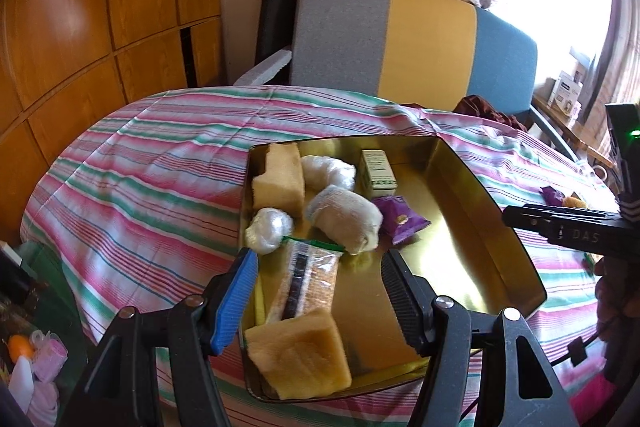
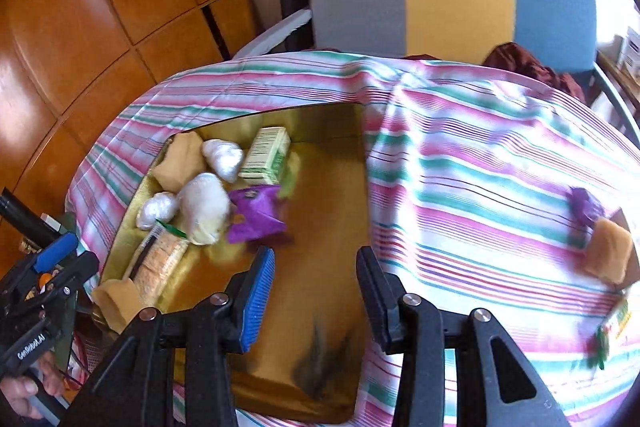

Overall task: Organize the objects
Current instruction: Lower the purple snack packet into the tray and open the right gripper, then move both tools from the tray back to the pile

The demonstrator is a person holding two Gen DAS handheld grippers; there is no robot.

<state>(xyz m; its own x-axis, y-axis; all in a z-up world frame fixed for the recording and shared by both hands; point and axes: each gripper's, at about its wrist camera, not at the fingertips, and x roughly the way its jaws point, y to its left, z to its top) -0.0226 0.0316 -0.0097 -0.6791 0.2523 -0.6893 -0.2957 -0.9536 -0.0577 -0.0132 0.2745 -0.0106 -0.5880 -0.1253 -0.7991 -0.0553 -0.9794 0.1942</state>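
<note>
We look down on a table draped in a pink, green and white striped cloth [image 1: 152, 163], with a chair [image 1: 412, 39] in grey, yellow and blue panels pushed up at its far side. On the cloth sits a shallow gold tin tray [image 1: 492, 227], and that is where most of the task's things are gathered, crowded along its left side: two yellow sponges, one at the far corner [image 1: 280, 179] and one at the near edge [image 1: 300, 351], a long wrapped cracker pack [image 1: 308, 279] between them, a white rolled cloth [image 1: 344, 219], two clear plastic bundles [image 1: 270, 229], a small green-and-white box [image 1: 378, 173] and a purple snack packet [image 1: 400, 221]. Out on the cloth to the right, well apart from the tray, we spot another sponge [image 2: 608, 251] and a second purple packet [image 2: 584, 205]. Our left gripper [image 1: 320, 303] tilts down over the tray's near edge, jaws parted about halfway, straddling the cracker pack without pressing it. Our right gripper [image 2: 316, 295] angles steeply down over the bare right part of the tray, jaws narrow but apart, nothing between them. At the lower left of the right wrist view, a hand [image 2: 24, 383] grips the left tool's handle.
</note>
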